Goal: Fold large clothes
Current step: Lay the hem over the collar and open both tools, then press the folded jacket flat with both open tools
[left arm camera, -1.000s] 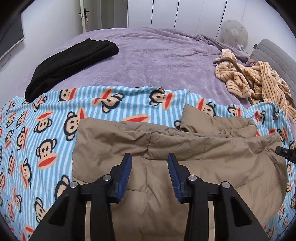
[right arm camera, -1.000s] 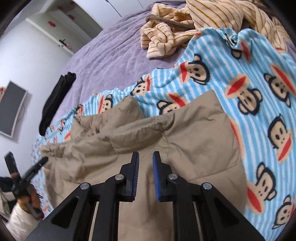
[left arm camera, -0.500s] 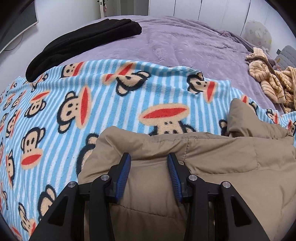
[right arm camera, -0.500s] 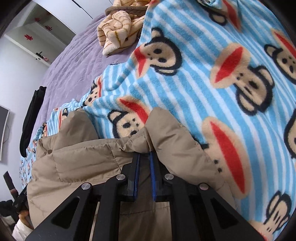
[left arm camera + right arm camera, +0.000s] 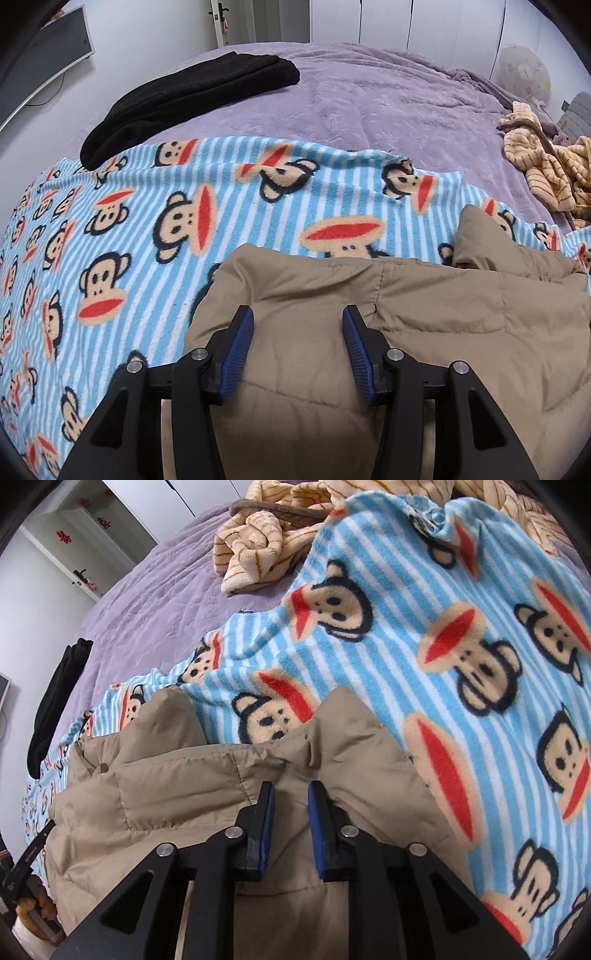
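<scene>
A purple bed (image 5: 388,103) carries a striped monkey blanket (image 5: 147,221), and on it lies the tan jacket (image 5: 424,314). The left gripper (image 5: 297,339) hovers over it, jaws spread; the right gripper (image 5: 290,812) has jaws slightly apart over a fabric ridge.

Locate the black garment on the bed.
The black garment lies at the upper left of the left wrist view, on the purple bedspread, its near end touching the monkey-print blanket.

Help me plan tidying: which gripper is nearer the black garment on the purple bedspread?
Left. The left gripper hovers open over the tan jacket's left end, the black garment ahead-left. The right gripper sits at the jacket's opposite end.
</scene>
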### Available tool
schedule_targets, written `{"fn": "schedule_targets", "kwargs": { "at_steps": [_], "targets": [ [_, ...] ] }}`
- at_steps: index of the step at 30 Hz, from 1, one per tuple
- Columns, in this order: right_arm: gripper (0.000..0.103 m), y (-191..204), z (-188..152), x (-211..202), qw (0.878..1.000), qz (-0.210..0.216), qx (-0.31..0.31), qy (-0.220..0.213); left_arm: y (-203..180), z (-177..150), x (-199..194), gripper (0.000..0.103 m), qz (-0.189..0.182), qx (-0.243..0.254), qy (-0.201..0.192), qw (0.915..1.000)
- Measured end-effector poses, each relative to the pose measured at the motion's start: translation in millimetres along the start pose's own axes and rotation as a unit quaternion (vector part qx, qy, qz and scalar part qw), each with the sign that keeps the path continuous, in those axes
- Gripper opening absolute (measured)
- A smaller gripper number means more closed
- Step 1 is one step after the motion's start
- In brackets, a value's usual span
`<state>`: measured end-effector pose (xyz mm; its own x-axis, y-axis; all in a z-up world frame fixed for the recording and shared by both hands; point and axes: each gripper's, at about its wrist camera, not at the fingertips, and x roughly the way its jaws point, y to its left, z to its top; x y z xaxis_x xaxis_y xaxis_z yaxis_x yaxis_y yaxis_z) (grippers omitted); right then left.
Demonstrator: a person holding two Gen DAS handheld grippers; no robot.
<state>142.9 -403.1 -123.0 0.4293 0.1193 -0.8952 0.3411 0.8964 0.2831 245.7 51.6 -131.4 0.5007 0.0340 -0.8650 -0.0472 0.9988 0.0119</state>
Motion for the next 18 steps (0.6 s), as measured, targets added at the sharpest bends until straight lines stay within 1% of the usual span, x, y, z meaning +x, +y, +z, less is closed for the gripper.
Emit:
{"fn": "schedule_targets", "kwargs": {
  "at_steps": [2,4,6,8,11,12,14,15,16,17,18],
  "targets": [
    [0.046,7,-7,-12,1.000,0.006,-0.008,-0.009,-4,-4,-18,0.052,-0.004,0.013,-0.012,0.9998],
    [0.048,15,-17,-25,1.000,0.011,-0.014,-0.020,-11,-12,-35,0.052,-0.006,0.030,-0.024,0.9992],
    [0.051,22,-27,-36,0.999,0.020,-0.020,-0.025,-17,-20,-47,0.052,-0.018,0.039,-0.024,0.9988],
    [0.060,26,-41,-46,0.999,0.029,-0.026,-0.025,-20,-30,-55,0.052,-0.033,0.039,-0.013,0.9986],
    [0.060,38,-50,-54,0.998,0.033,-0.044,-0.018,-27,-43,-62,0.052,-0.041,0.038,0.002,0.9985],
    [0.060,43,-50,-55,0.998,0.038,-0.053,-0.018,-29,-44,-64,0.052,-0.045,0.036,0.001,0.9983],
    [0.058,61,-50,-59,0.995,0.060,-0.080,-0.022,-35,-41,-70,0.052,-0.058,0.031,-0.008,0.9978],
    [0.055,71,-50,-59,0.993,0.071,-0.092,-0.025,-39,-37,-71,0.052,-0.067,0.027,-0.012,0.9973],
    [0.043,85,-50,-56,0.990,0.083,-0.108,-0.022,-46,-34,-71,0.052,-0.082,0.024,-0.012,0.9963],
    [0.035,96,-51,-51,0.988,0.096,-0.118,-0.014,-55,-31,-68,0.052,-0.100,0.026,-0.007,0.9947],
    [0.032,109,-51,-43,0.986,0.111,-0.124,-0.004,-65,-29,-66,0.052,-0.113,0.031,-0.004,0.9931]
  ]
}}
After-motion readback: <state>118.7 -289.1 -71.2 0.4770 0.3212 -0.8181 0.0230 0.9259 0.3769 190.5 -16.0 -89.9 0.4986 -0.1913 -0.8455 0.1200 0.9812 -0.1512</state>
